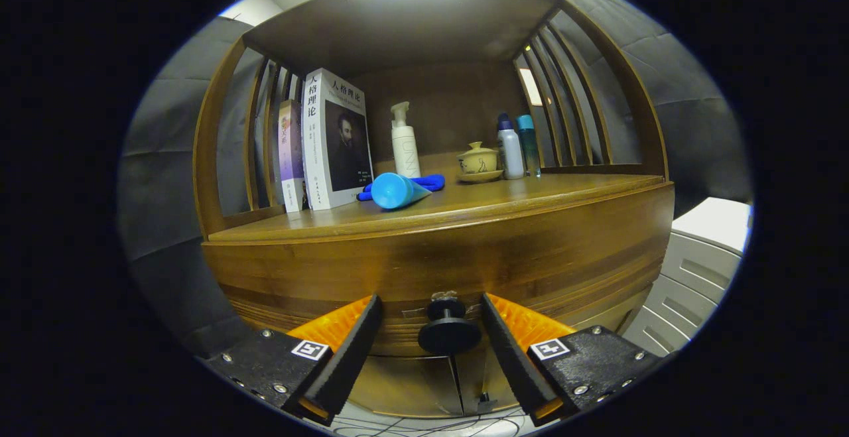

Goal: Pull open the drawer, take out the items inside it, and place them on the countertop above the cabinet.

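A wooden cabinet fills the scene, its drawer front [464, 271] closed below the countertop [504, 198]. A round black knob [449, 331] sticks out from the drawer front. My gripper [431, 314] is open, and the knob sits between the two black fingers [358, 337] with a gap on each side. On the countertop a blue tube [398, 190] lies on its side in front of a blue cloth [424, 182].
The countertop also carries two upright books [331, 138], a white pump bottle [404, 142], a yellow lidded cup on a saucer [479, 160] and two small bottles [517, 145]. Slatted sides and a top shelf frame it. A white drawer unit [696, 271] stands to the right.
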